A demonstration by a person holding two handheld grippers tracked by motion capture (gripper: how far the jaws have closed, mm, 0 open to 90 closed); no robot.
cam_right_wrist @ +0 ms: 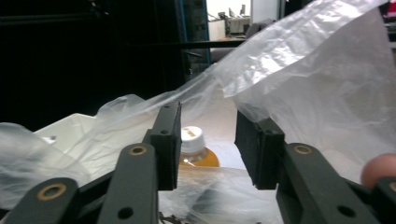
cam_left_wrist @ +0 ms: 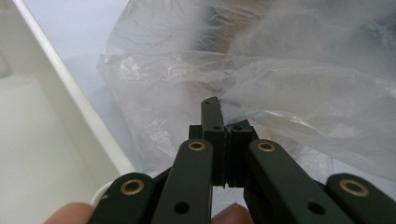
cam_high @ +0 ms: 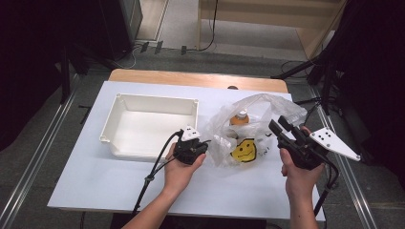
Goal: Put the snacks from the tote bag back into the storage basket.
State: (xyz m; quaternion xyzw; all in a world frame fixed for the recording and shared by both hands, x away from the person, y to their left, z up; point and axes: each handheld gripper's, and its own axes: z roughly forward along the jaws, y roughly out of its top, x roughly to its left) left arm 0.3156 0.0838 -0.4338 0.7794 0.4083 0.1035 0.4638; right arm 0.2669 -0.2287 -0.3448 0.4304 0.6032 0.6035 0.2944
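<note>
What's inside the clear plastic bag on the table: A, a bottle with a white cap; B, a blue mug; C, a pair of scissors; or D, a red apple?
A: a bottle with a white cap and orange contents shows through the bag, by its yellow smiley print.

The white tabletop [cam_high: 95, 181] lies bare along its near edge and at its left, so a hand can pass there unhindered. The white bin [cam_high: 153, 125] blocks the middle left with its raised walls; its inside is open from above. Just right of it, the crumpled plastic bag [cam_high: 248, 129] billows up around a bottle [cam_high: 240, 118], leaving only a narrow strip between bag and bin, where the left gripper [cam_high: 203, 143] sits. Bag film drapes beside the parted jaws of the right gripper [cam_high: 279, 125].
</note>
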